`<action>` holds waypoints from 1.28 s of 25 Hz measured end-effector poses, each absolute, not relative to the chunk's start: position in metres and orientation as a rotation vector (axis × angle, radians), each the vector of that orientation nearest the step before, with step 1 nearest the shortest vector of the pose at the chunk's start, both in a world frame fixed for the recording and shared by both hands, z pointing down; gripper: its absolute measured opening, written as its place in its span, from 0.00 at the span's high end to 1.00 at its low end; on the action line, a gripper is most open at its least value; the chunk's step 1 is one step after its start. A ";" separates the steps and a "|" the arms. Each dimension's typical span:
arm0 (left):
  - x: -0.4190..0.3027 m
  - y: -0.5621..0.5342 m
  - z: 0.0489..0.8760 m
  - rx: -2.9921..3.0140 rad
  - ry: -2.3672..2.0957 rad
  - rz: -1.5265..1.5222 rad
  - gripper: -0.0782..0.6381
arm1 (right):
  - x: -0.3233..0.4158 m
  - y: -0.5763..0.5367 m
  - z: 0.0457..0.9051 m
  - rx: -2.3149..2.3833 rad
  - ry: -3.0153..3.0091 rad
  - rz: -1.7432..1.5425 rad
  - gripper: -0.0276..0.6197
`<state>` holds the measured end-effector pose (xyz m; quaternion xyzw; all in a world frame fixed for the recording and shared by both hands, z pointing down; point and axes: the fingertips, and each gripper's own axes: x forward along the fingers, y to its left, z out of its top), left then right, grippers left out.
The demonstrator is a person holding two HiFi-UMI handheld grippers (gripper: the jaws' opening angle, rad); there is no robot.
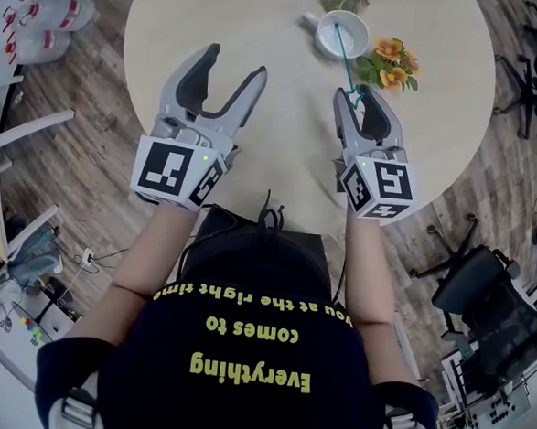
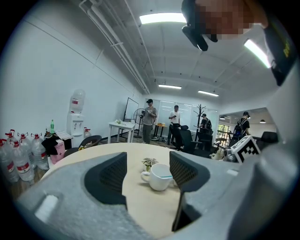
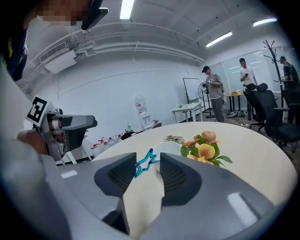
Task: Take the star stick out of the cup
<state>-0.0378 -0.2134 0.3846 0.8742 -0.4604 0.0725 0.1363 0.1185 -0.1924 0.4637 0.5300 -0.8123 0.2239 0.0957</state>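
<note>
The right tongs (image 3: pixel 147 165) stand narrowed to a slim gap. The blue star at the top of the star stick (image 1: pixel 346 63) fills that gap at the tips, with its points against both pads, so the jaws are clamped on it. The stick slants from there into the white cup (image 1: pixel 320 29), and its lower end is still inside.

The left tongs (image 1: pixel 235 62) hang wide apart with nothing between the jaws. They hover over bare table, well to the left of the cup. Their own view shows the cup and a small plant (image 2: pixel 149 162) through the gap.

The table (image 1: pixel 273 145) is round and pale. Orange flowers (image 1: pixel 392 64) lie just beside the cup on its right, and the small plant sits behind it at the far edge.

Wood floor surrounds the table, with office chairs (image 1: pixel 483 297) to the right and water bottles (image 1: pixel 54 6) to the left. A water dispenser (image 2: pixel 76 117) stands by a white wall. Several people (image 2: pixel 150 119) stand at the back, under long ceiling lights.
</note>
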 end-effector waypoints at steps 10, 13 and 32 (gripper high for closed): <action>-0.041 -0.212 0.384 2.536 -1.324 0.207 0.49 | 0.121 -0.190 0.465 1.605 -2.341 0.596 0.75; -0.045 -0.212 0.385 2.534 -1.324 0.207 0.49 | 0.122 -0.190 0.464 1.639 -2.310 0.559 0.82; -0.046 -0.208 0.375 2.548 -1.330 0.178 0.50 | 0.135 -0.186 0.449 1.718 -2.244 0.447 0.91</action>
